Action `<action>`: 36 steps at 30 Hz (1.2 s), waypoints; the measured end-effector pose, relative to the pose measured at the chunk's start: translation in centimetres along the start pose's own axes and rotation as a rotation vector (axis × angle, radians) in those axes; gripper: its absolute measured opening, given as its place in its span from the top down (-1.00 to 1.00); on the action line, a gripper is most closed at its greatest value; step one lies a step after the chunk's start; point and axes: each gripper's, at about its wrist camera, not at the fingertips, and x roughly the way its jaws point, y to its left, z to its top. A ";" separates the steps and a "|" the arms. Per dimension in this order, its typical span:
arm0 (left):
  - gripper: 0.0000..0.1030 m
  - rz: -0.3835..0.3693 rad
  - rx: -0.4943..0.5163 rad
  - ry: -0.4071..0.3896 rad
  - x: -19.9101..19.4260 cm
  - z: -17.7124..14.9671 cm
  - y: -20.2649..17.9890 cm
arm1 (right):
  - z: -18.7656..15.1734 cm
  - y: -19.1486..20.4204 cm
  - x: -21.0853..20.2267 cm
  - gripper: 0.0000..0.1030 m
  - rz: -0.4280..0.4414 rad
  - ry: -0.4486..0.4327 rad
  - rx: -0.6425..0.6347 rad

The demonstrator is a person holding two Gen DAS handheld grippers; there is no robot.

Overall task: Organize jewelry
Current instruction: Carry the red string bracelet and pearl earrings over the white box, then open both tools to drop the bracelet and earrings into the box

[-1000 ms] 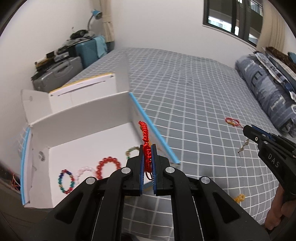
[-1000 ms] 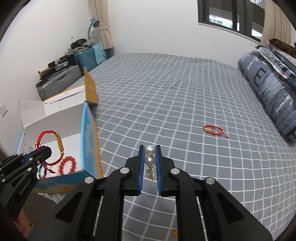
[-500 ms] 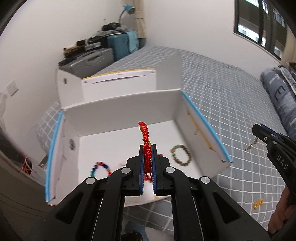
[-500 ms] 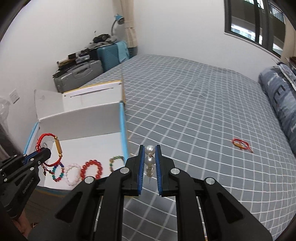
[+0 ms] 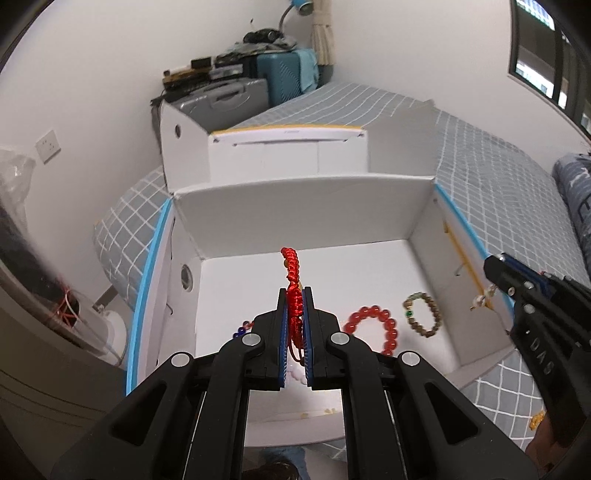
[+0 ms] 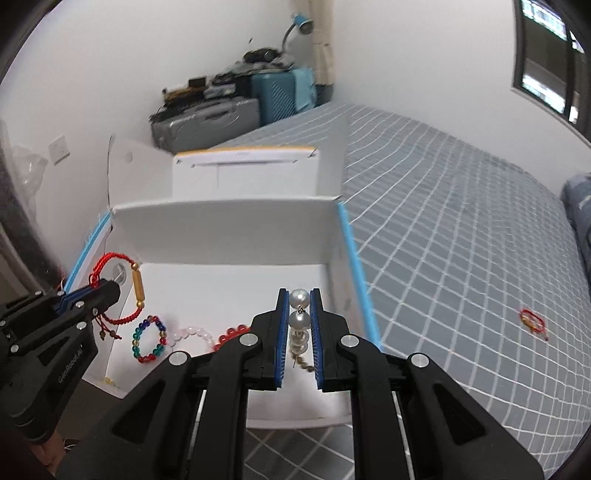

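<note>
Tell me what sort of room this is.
Most likely a bedroom at home: a bed with a grey checked sheet fills most of the view, suitcases are stacked in the corner by a lamp, and a pillow lies at the bed's edge.

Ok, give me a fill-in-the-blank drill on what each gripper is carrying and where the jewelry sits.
1. The left gripper is shut on a ____ cord bracelet.
2. The right gripper is shut on a ____ earring.
3. The red bead bracelet lies inside the white ____.
4. A red string bracelet lies on the ____.

Missing: red; pearl; box; bed
</note>
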 end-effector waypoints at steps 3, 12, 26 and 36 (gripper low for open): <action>0.87 0.020 -0.012 0.042 1.6 0.0 0.6 | 0.0 0.7 1.8 0.79 0.012 0.049 -0.009; 0.87 0.054 -0.064 0.178 5.8 0.0 2.2 | -0.4 1.2 6.7 0.79 0.014 0.214 -0.036; 0.75 0.054 -0.068 0.219 7.1 -0.5 2.6 | -0.6 1.9 9.5 0.72 0.014 0.305 -0.040; -0.16 0.084 -0.059 0.131 4.5 0.0 3.2 | 0.1 1.3 7.3 -0.19 0.033 0.231 0.001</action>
